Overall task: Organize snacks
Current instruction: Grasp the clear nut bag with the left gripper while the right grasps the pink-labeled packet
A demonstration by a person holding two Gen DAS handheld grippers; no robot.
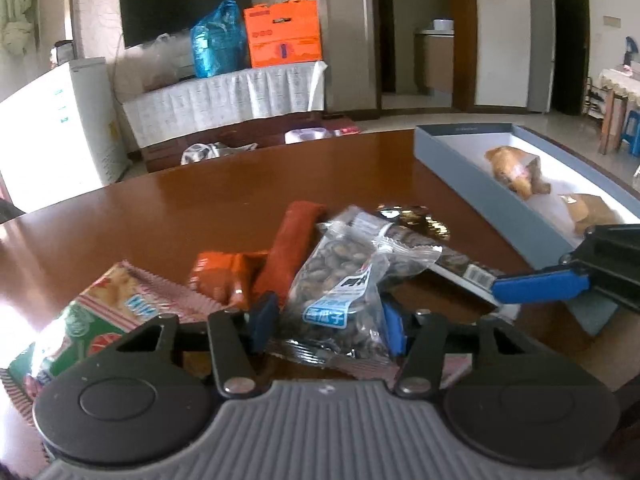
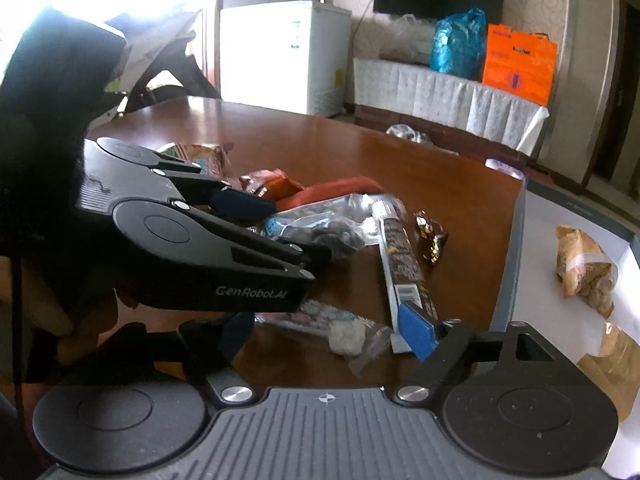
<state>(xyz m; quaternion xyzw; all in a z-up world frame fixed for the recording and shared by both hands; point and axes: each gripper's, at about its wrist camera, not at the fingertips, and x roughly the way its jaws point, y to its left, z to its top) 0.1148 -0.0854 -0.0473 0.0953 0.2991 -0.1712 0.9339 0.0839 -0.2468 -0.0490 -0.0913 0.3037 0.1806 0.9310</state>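
Left gripper (image 1: 326, 322) is pinching a clear seed packet (image 1: 340, 280) amid the snack pile on the tabletop (image 1: 240, 184).

Its blue fingers (image 1: 264, 320) are pressing the packet's sides, narrowed partway. The right gripper (image 2: 328, 330) is hovering with fingers spread wide and holding nothing, over a small clear packet (image 2: 352, 336) beside the grey box (image 2: 516, 240), where two brown snack bags are lying.

We hold our left gripper (image 1: 326, 326) tilted downward with its blue pads (image 1: 264, 320) pressed against a clear packet — while our right gripper (image 2: 328, 330) hangs alongside, jaws spread wide and gripping nothing.
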